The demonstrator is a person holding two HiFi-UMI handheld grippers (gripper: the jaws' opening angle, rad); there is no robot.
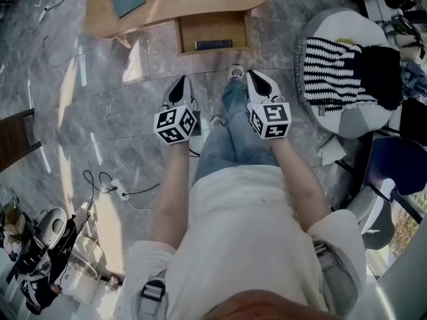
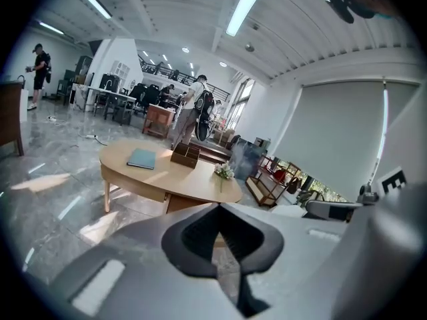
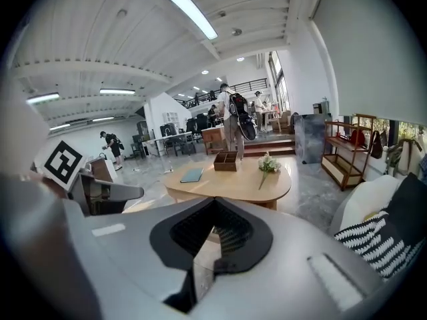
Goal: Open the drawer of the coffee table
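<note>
1. Spreading beneath both tongs is a grey marbled stone floor (image 1: 100, 99), in a large open room with a strip-lit white ceiling (image 2: 200, 19).
2. An oval light-wood coffee table (image 1: 167, 9) stands ahead of the tips, well apart from them.
3. Its shallow wooden drawer (image 1: 213, 24) stands open toward the tongs and holds a flat dark blue object (image 1: 213, 44).
4. A small brown wooden compartment box (image 3: 225, 161) sits on the tabletop beyond; its contents cannot be made out.
5. The left tongs (image 1: 180, 82) and right tongs (image 1: 253, 77) are side by side, both clenched on nothing.
</note>
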